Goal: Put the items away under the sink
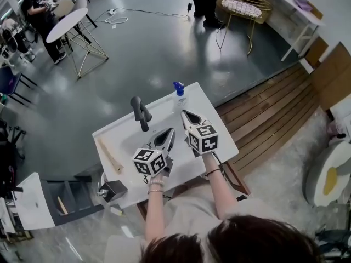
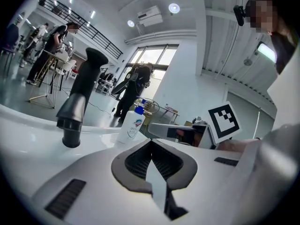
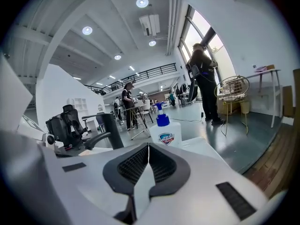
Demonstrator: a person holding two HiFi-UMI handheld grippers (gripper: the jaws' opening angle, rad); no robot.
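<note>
White sink counter (image 1: 220, 129) holds the soap bottle (image 1: 179, 95) and a wooden stick (image 1: 109, 154); nothing stowed yet. Left gripper (image 1: 166, 138) and right gripper (image 1: 190, 116) clenched, empty.

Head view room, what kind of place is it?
Probably a big studio or lab, not a home: a lone sink counter stands on open grey floor, and a person works nearby.

Soap bottle (image 1: 179, 95) common to all views
</note>
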